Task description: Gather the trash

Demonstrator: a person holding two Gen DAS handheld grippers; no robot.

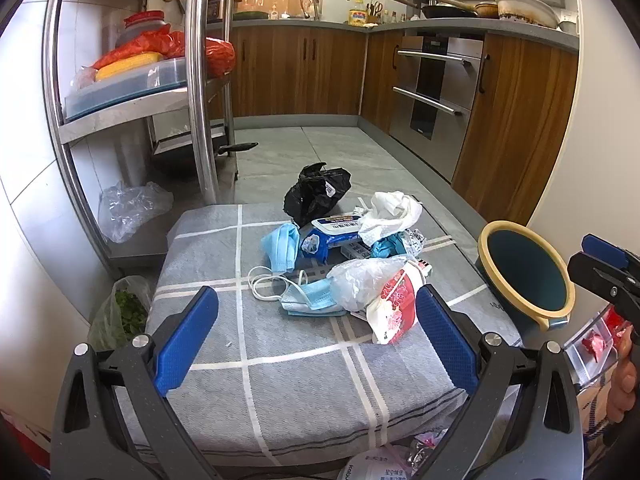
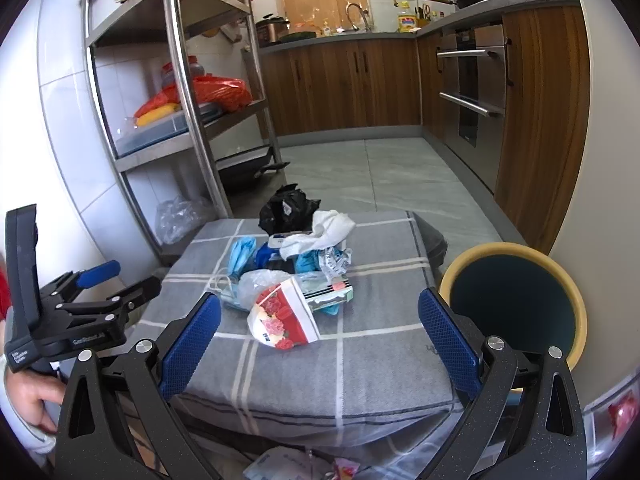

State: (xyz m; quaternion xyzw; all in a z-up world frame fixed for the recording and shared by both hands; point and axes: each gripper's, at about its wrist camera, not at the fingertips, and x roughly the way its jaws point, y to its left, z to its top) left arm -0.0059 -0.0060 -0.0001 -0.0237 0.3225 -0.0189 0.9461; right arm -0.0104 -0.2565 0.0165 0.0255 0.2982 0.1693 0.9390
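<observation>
A pile of trash lies on a grey checked cloth [image 1: 280, 360] [image 2: 360, 360]: a red floral packet [image 1: 394, 308] [image 2: 286, 318], blue face masks [image 1: 282, 250] [image 2: 240, 256], a clear plastic bag [image 1: 362, 280], a white crumpled tissue [image 1: 390, 210] [image 2: 324, 232], a blue wipes pack [image 1: 334, 232] and a black bag [image 1: 316, 190] [image 2: 284, 206]. A dark bin with a yellow rim [image 1: 528, 274] [image 2: 516, 300] stands at the cloth's right. My left gripper [image 1: 316, 328] is open and empty before the pile. My right gripper [image 2: 320, 330] is open and empty, near the floral packet.
A steel shelf rack [image 1: 200, 80] [image 2: 188, 100] with red bags stands at the left. Clear bags [image 1: 128, 208] lie by its foot, and a bag of greens [image 1: 124, 312] sits left of the cloth. Wooden cabinets and an oven [image 1: 436, 88] line the back and right. More packets lie below the cloth's front edge [image 1: 380, 468].
</observation>
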